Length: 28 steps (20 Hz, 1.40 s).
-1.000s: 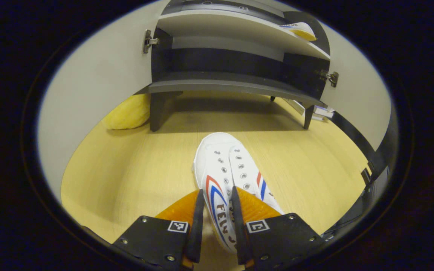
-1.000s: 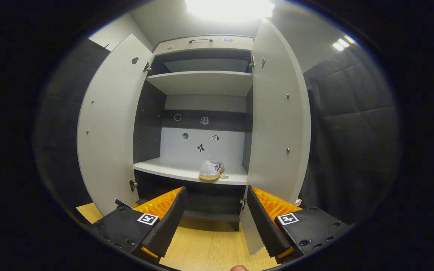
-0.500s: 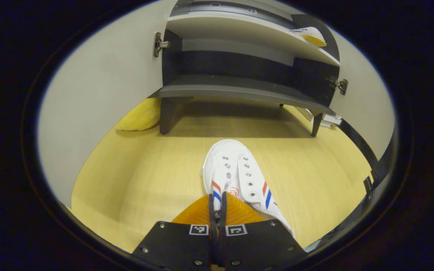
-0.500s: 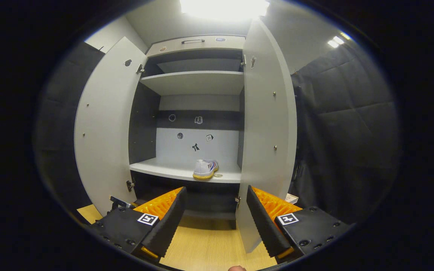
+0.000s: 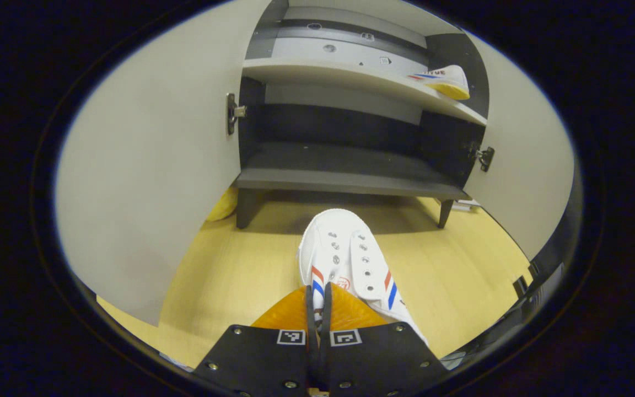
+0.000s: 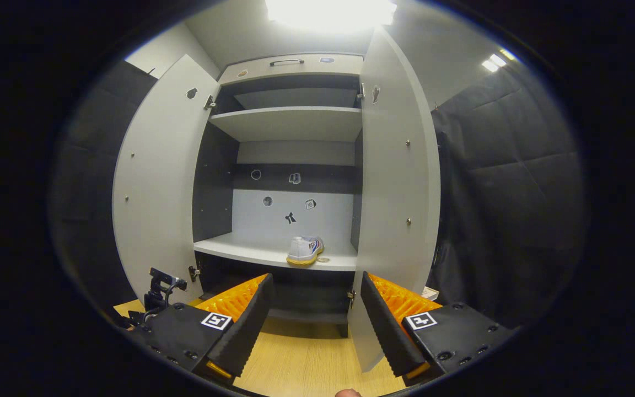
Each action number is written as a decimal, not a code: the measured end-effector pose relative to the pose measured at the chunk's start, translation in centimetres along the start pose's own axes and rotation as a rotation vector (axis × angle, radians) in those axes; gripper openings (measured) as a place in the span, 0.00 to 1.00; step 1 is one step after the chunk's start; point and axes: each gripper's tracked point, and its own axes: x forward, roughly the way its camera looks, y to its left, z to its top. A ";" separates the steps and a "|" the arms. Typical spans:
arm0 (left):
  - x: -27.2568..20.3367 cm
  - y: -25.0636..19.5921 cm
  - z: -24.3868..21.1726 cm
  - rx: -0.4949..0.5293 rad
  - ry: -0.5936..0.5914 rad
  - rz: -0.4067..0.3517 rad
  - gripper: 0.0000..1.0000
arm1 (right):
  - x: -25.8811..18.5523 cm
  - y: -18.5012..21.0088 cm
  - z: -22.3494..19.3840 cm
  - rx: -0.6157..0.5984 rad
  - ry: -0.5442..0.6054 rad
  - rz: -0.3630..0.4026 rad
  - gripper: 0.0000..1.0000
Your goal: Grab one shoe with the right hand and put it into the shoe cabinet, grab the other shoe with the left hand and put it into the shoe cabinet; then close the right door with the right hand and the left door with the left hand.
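A white shoe with red and blue stripes points its toe at the open shoe cabinet. My left gripper is shut on the shoe's side wall near the collar. The other white shoe lies on the cabinet's pale middle shelf, toward the right; the right gripper view has this shoe there too. My right gripper stands open and holds nothing, back from the cabinet and facing it. Both doors are swung wide: left door, right door.
A yellow soft object lies on the wooden floor behind the left door. The dark bottom shelf holds nothing. The right door flanks the opening. Black padded wall stands right of the cabinet.
My left gripper went from open around the shoe's side to shut on it, then rose and tilted up toward the cabinet. The right gripper has hardly moved.
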 end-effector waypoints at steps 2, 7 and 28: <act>-1.7 0.1 1.4 0.009 -0.034 -0.005 0.01 | -0.1 0.0 0.1 0.002 -0.003 0.001 0.99; -4.3 0.3 3.7 0.026 -0.120 -0.025 0.01 | -0.6 0.0 0.3 -0.007 -0.013 -0.004 0.98; -6.2 0.4 4.1 0.015 -0.474 -0.059 0.01 | -1.8 -3.0 0.4 0.036 -0.018 -0.069 0.99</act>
